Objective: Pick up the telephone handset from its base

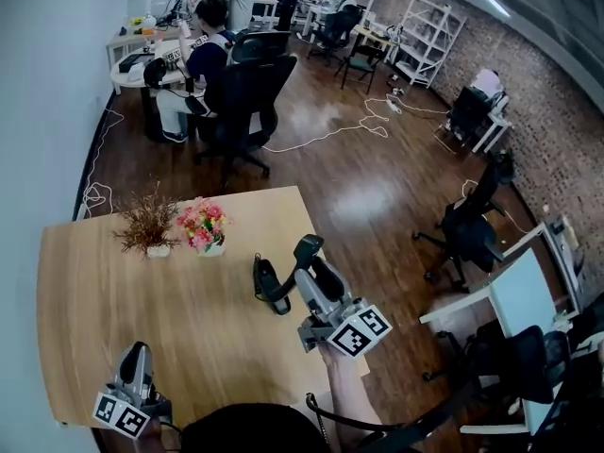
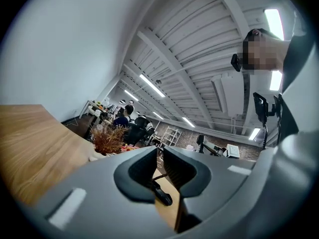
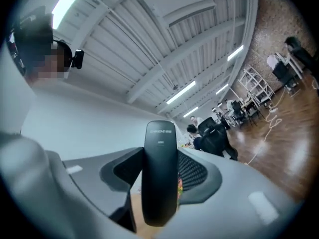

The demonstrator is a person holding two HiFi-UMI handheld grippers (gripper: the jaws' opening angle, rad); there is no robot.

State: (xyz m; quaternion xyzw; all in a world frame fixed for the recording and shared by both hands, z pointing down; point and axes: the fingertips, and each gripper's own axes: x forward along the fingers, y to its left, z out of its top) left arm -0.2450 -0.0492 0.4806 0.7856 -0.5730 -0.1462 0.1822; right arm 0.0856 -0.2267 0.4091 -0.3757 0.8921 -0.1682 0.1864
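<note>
From the head view, the wooden table [image 1: 113, 291] carries a dried brown plant [image 1: 146, 223] and a pot of pink flowers [image 1: 203, 225] side by side near its far edge. The right claw [image 1: 293, 276] reaches over the table's right part and is clenched on the black telephone handset [image 1: 267, 283], which shows as a curved bar at the claw's left. Whether the handset touches the tabletop cannot be told from here. The left claw [image 1: 139, 349] hangs low at the table's near left corner, well apart from the handset. Beyond the table, a person sits in a black office chair [image 1: 245, 102] at a white desk.

The left gripper view tilts up toward the white beamed ceiling, which the head view does not show. The left claw [image 2: 158, 158] is released: its jaws stand a narrow slit apart with nothing between them. The table [image 2: 30, 143] runs along the left, with the dried plant [image 2: 107, 138] just past the jaws. A small dark shape shows through the slit, too small to identify.

The right gripper view shows the grip plainly. The right claw [image 3: 158, 158] pinches the handset [image 3: 159, 193] from both sides, and the handset stands upright between the jaws with its rounded end above them. Faint print on that end is too small to read. Brick wall and white shelving lie at the right.
</note>
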